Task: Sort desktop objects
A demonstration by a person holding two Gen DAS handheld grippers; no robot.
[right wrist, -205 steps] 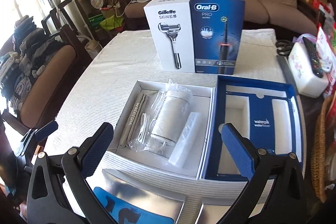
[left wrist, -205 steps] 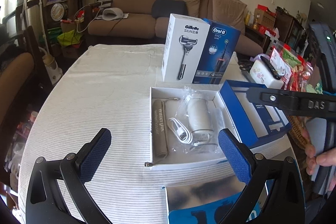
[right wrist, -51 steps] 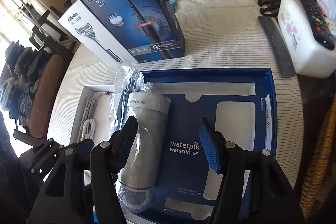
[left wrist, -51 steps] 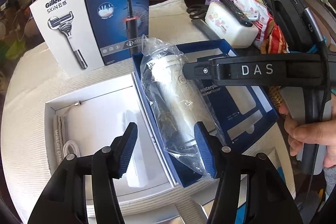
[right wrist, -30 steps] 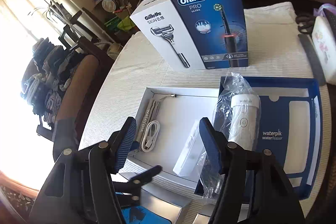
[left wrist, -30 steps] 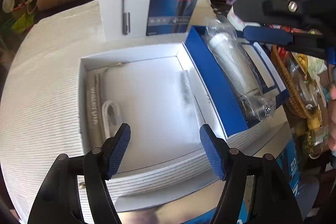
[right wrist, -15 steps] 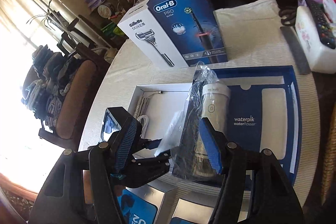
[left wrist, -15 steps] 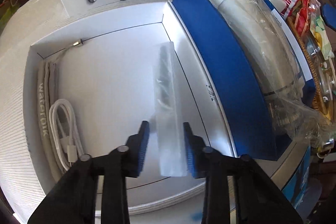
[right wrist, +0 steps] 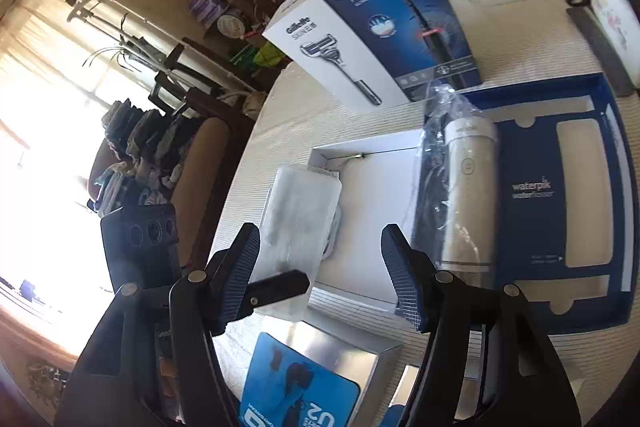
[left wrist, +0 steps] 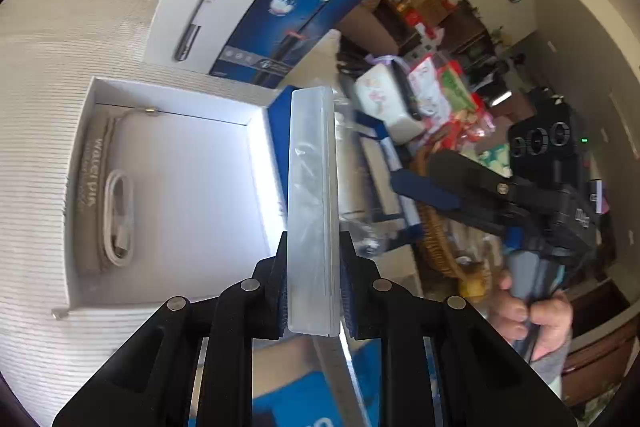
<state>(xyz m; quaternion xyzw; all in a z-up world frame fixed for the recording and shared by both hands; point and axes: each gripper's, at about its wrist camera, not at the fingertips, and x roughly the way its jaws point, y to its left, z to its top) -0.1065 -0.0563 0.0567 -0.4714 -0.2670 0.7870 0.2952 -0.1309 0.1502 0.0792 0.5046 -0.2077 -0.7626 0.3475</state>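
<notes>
The left tongs clenched the clear case, lifted above the white tray. The right tongs stood released, empty. The flosser apparently lay in the blue box; cable and pouch remained.

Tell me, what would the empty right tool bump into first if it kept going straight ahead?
Probably the white box tray. The right tool points down at its bare floor, between the clear case and bagged flosser. Depth is uncertain.

Blurred snack bags beyond the basket
</notes>
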